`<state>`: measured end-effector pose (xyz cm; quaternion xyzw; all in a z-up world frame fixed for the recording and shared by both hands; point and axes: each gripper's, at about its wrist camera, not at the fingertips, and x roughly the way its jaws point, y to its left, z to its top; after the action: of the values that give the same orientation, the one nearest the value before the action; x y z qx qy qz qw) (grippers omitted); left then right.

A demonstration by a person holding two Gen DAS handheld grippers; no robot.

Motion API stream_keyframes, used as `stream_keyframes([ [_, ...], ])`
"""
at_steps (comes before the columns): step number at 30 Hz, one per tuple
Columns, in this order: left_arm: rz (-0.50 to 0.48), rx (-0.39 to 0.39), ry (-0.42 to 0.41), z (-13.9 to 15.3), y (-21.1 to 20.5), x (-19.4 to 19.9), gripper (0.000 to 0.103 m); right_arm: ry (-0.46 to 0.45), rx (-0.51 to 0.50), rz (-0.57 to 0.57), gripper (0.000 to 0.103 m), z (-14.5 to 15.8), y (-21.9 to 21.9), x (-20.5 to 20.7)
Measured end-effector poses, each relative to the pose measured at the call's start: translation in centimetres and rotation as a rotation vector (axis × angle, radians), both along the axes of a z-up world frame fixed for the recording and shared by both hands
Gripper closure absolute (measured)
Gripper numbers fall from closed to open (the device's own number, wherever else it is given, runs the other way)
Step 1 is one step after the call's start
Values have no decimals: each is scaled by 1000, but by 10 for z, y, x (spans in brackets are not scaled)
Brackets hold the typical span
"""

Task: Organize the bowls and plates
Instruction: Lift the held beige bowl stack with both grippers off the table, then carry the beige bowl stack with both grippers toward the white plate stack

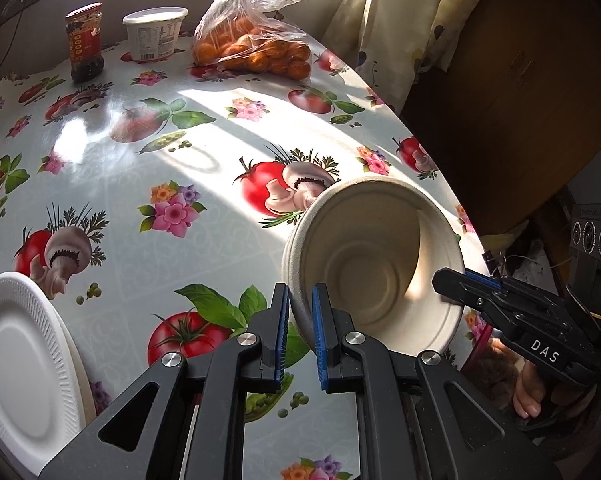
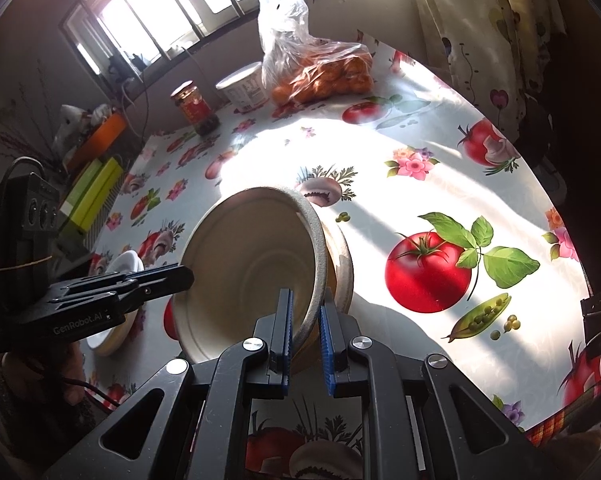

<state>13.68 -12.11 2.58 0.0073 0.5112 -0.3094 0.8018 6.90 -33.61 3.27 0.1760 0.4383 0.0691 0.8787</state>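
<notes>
A beige paper bowl (image 1: 364, 276) (image 2: 252, 276) is held tilted above the flowered table (image 1: 148, 168), its mouth turned toward the left wrist camera. My left gripper (image 1: 300, 300) (image 2: 180, 276) is shut on its rim at one side. My right gripper (image 1: 444, 280) (image 2: 305, 304) is shut on the rim at the opposite side. In the right wrist view a second beige bowl (image 2: 342, 264) sits nested behind the first. A white foam plate (image 1: 20, 360) (image 2: 124, 264) lies on a beige plate at the table's near left edge.
At the far end of the table stand a dark sauce jar (image 1: 84, 42), a white tub (image 1: 154, 34) and a plastic bag of oranges (image 1: 256, 48). A curtain (image 1: 400, 8) and dark furniture border the table's right edge. Boxes (image 2: 92, 192) lie beyond its left edge.
</notes>
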Motion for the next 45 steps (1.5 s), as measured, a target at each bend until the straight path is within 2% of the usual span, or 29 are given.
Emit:
stream_keyframes([
  [14,-1,13,-6,-3,-1,0,92,0,-16,-3,89,-2,1,1],
  [33,-1,19,-15,-4,-2,-1,92,-19,-89,-5,88,0,6,0],
  [45,-7,16,-17,-5,-4,-2,90,-38,-166,1,80,4,15,-3],
])
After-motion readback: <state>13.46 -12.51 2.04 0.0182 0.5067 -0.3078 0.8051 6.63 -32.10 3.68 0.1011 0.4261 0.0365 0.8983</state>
